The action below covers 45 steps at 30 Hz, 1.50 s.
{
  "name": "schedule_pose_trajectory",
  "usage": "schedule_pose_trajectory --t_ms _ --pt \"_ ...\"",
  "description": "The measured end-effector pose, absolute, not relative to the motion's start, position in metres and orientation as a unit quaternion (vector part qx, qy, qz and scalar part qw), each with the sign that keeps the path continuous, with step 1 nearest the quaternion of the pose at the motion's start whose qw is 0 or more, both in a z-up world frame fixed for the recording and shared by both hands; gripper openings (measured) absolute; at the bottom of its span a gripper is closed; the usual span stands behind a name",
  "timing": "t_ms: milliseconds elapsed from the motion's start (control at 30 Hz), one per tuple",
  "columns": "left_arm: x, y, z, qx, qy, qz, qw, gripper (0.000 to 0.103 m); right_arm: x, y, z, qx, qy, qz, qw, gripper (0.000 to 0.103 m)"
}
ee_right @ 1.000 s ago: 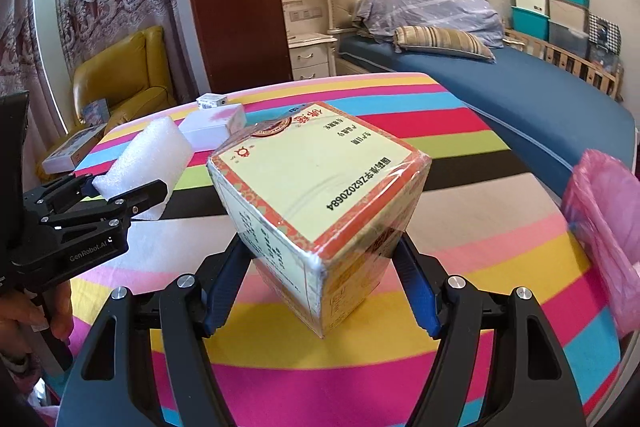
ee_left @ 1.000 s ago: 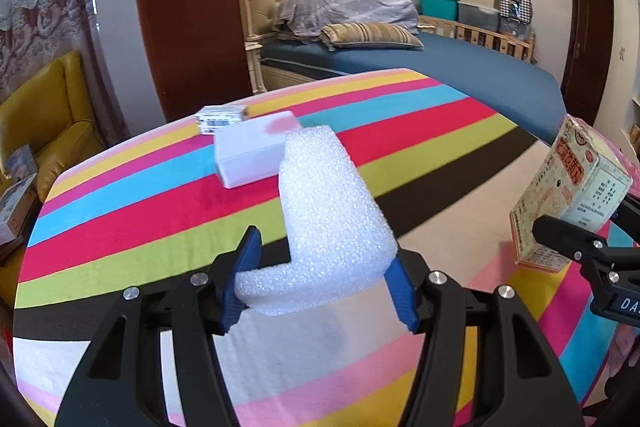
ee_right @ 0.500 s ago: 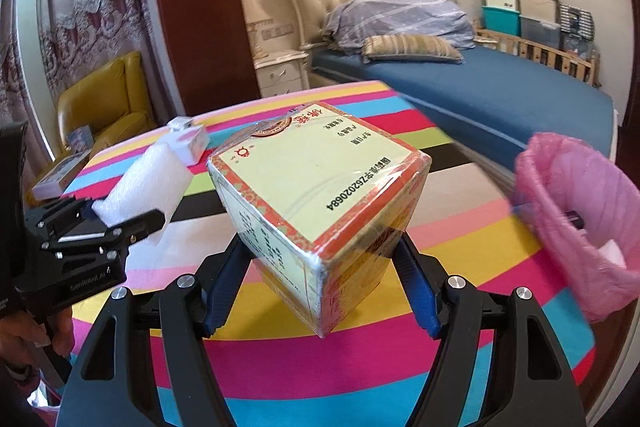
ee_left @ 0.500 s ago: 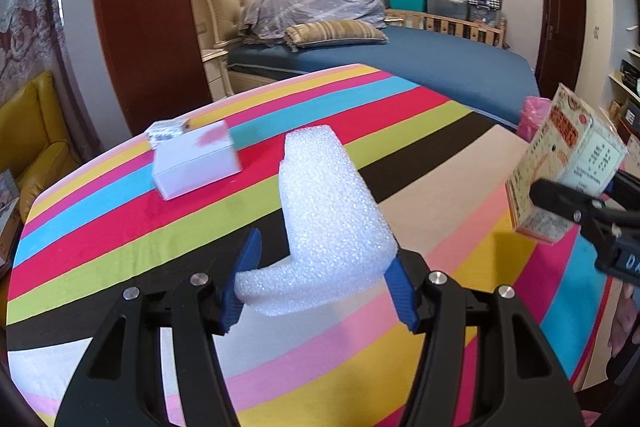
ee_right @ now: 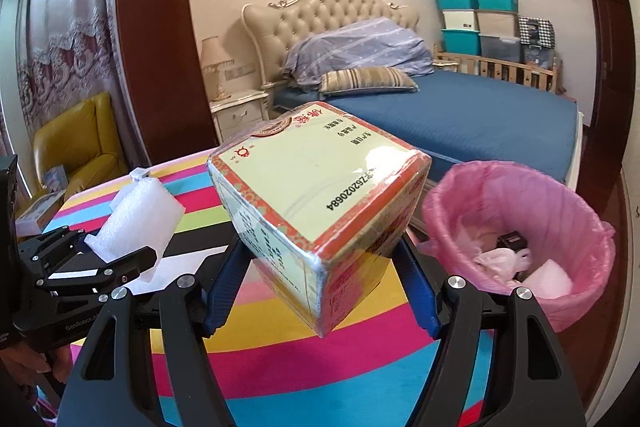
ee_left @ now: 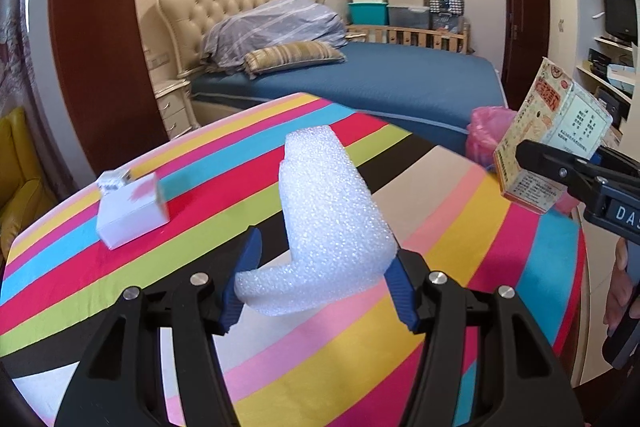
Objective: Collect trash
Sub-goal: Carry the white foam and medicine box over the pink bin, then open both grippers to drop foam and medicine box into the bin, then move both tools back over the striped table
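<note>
Both grippers have swung rightward since a second ago; the pink-lined bin (ee_right: 520,247), then barely at the frame edge, now sits full in the right wrist view, just off the table's right edge.

Left to right across the scene:
- White box (ee_left: 132,211) with a small packet behind it lies far left on the striped tablecloth (ee_left: 460,267), untouched.
- Left gripper (ee_left: 320,279) closed to a moderate width on the foam piece (ee_left: 332,219); blue pads press its folded base, the rest stands up and forward, clear of the cloth.
- Right gripper (ee_right: 320,291) clamped wide on the printed carton (ee_right: 320,199), held corner-down above the cloth's right side, near the bin but not yet over its mouth.
- Bin already holds crumpled plastic, something dark, and what looks like another foam scrap; detail there is soft.

Step in hand, as I judge it: carry the carton over the bin and release.
- Bring the carton's low corner fully past the near rim before opening; dropped early it would hit the rim or table edge.
- Open wide; the shrink-wrap is slick, so it should fall freely.
- Keep the left arm back until the right clears, then follow with the foam.

Carton: cream faces, red ornate border, Chinese print, a printed number along one edge, glossy film throwing glare.
Foam: white, pebbly, light, bent into an L.
</note>
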State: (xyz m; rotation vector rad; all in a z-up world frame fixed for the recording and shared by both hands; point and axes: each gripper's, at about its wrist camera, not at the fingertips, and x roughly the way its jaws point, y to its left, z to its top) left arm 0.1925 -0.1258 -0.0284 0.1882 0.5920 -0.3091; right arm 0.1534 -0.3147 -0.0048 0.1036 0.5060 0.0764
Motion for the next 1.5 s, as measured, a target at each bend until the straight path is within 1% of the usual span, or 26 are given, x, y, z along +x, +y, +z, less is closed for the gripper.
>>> schedule_pose_trajectory --t_ms 400,833,1133,1167,1200,1233,1267,1300,1433,1500 --pt "0.194 -0.174 -0.015 0.095 0.263 -0.199 0.939 0.058 0.140 -0.373 0.000 0.066 0.224 -0.021 0.972 0.068" --pt "0.212 -0.283 -0.001 0.104 0.245 -0.326 0.907 0.059 0.125 -0.464 0.002 0.066 0.214 -0.118 0.967 0.068" --pt "0.250 -0.348 0.000 0.090 0.264 -0.371 0.886 0.059 0.150 -0.506 -0.002 0.064 0.226 -0.131 0.963 0.068" --pt "0.255 -0.354 0.000 0.087 0.265 -0.376 0.884 0.061 0.154 -0.511 -0.002 0.063 0.226 -0.125 0.964 0.068" --pt "0.261 -0.360 -0.001 0.083 0.267 -0.382 0.881 0.069 0.155 -0.516 -0.003 0.061 0.228 -0.120 0.964 0.068" --pt "0.266 -0.365 -0.001 0.077 0.270 -0.390 0.877 0.074 0.160 -0.515 -0.003 0.060 0.229 -0.120 0.964 0.069" --pt "0.271 -0.370 -0.003 0.070 0.274 -0.401 0.871 0.086 0.164 -0.519 -0.003 0.059 0.231 -0.124 0.963 0.077" --pt "0.276 -0.372 -0.004 0.063 0.277 -0.404 0.870 0.090 0.165 -0.524 -0.003 0.061 0.229 -0.133 0.962 0.085" --pt "0.286 -0.358 -0.012 0.049 0.290 -0.378 0.878 0.092 0.156 -0.535 0.001 0.084 0.215 -0.145 0.962 0.085" --pt "0.288 -0.342 -0.015 0.044 0.294 -0.361 0.884 0.098 0.150 -0.535 -0.001 0.085 0.217 -0.150 0.961 0.085"
